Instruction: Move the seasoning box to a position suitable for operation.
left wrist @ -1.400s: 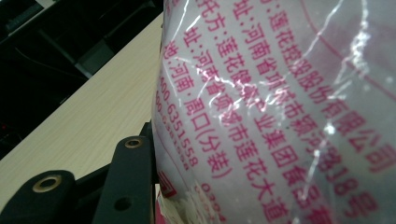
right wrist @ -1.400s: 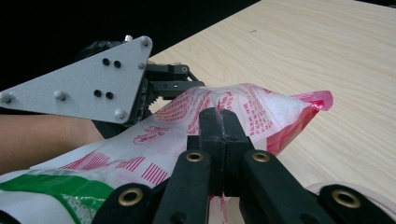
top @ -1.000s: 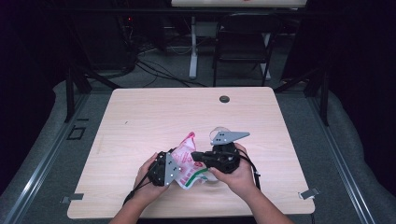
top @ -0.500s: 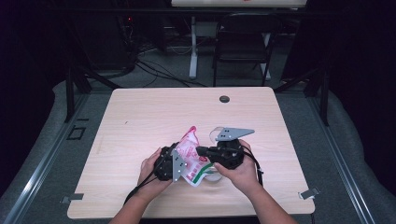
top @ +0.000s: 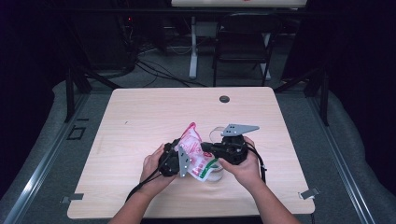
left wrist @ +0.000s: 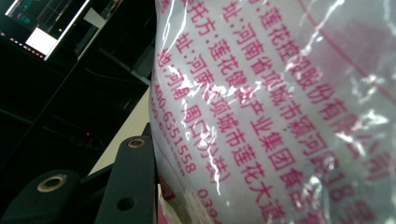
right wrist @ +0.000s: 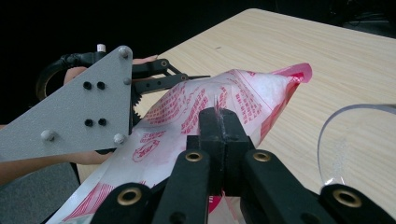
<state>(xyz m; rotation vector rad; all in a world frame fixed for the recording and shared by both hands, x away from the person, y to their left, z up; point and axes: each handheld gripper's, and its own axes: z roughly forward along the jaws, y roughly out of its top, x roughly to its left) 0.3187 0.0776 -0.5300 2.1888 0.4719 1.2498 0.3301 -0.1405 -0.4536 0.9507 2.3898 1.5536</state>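
Right gripper (right wrist: pixel 219 122) jaws pinched tight on film of red-printed plastic bag (top: pixel 194 151), near table's (top: pixel 140 116) front edge. Left gripper (top: pixel 180 161) grips bag's other side, jaws part-closed around it. Clear cup (right wrist: pixel 355 144) just beside bag.

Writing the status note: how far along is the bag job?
Done: the bag is off the table, its open corner up. In hand: the right gripper pinches its film with jaws shut; the left gripper holds the other side, its jaws pressed against the printed film. Left: no white grains visible yet in the clear container beside it, so pouring likely remains.
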